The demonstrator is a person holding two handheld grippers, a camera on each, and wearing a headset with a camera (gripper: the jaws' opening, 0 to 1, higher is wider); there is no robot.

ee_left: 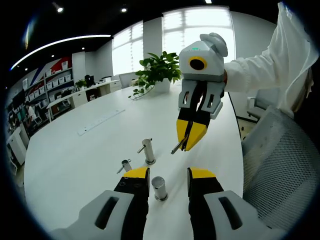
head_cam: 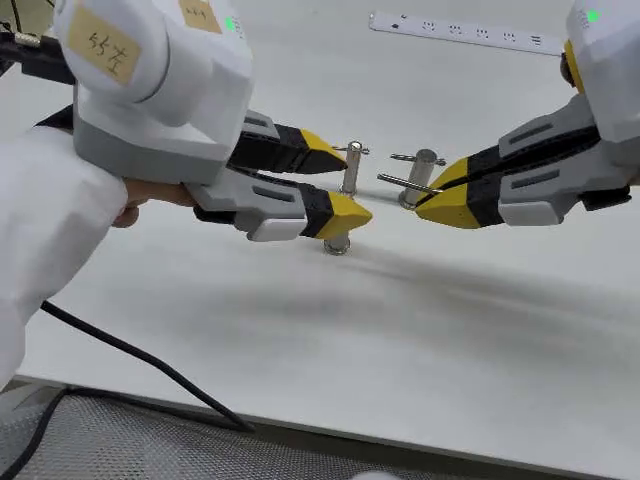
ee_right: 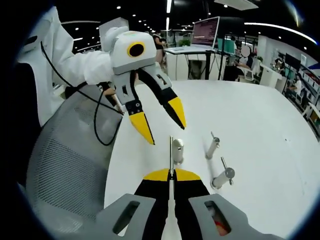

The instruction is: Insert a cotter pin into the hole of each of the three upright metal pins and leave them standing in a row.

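Note:
Three metal pins stand on the white table (head_cam: 300,330). Two carry cotter pins: one (head_cam: 350,168) (ee_left: 148,151) (ee_right: 213,146) and one (head_cam: 425,165) (ee_left: 125,165) (ee_right: 223,177). The third pin (head_cam: 337,243) (ee_left: 159,188) (ee_right: 177,150) is bare and stands upright between the spread jaws of my open left gripper (head_cam: 345,185) (ee_left: 169,175) (ee_right: 164,129), which does not touch it. My right gripper (head_cam: 430,205) (ee_left: 191,140) (ee_right: 170,175) is shut on a cotter pin (head_cam: 400,183) (ee_left: 178,145) (ee_right: 170,152) that points at the bare pin from close by.
A white power strip (head_cam: 465,30) (ee_left: 100,122) lies at the far side of the table. A black cable (head_cam: 130,355) runs over the near table edge at the left. A potted plant (ee_left: 157,75) stands at the table's far end, and a mesh chair (ee_right: 70,165) is beside the table.

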